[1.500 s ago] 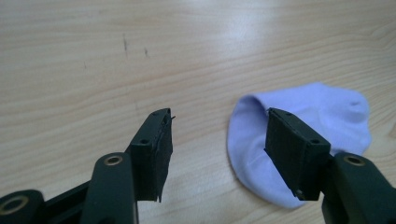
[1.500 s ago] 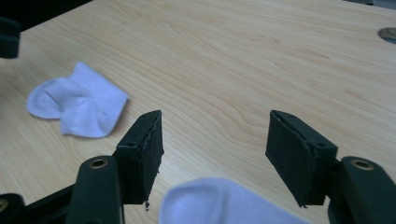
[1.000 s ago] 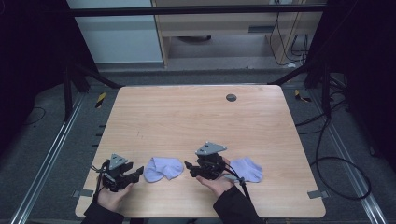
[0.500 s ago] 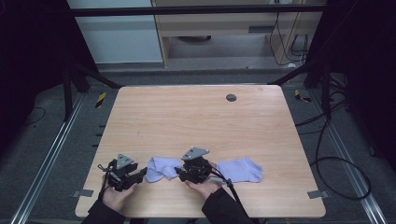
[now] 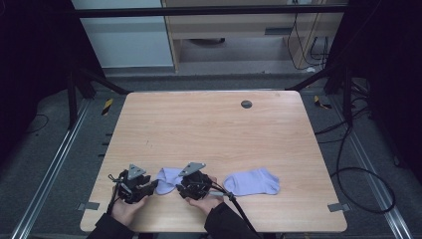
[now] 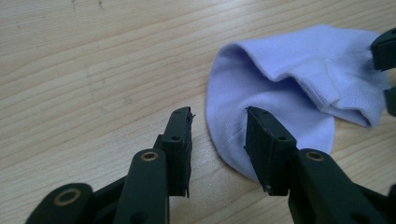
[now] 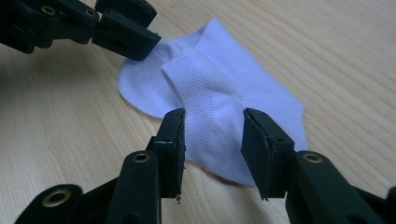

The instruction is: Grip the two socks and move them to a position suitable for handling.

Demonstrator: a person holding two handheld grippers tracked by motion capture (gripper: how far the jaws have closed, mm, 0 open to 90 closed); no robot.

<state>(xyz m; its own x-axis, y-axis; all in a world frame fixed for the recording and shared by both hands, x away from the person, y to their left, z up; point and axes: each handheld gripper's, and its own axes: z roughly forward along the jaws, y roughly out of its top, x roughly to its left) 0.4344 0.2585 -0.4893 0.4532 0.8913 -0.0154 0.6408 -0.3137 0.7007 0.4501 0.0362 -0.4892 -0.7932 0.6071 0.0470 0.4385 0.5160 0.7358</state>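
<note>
A soft, light folded sock (image 5: 169, 178) is being faced by the left gripper (image 6: 218, 135) and right gripper (image 7: 212, 135), both with jaws apart, and is probably best pinched at its thick cuff.

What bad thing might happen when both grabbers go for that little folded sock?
The left gripper and right gripper are both open at opposite ends of the folded sock. If they pinch only the top layer, it may unfold or bunch up. They point at each other across it, so their tips might bump. The other sock lies close to the right hand; the trailing cable might drag it.
</note>
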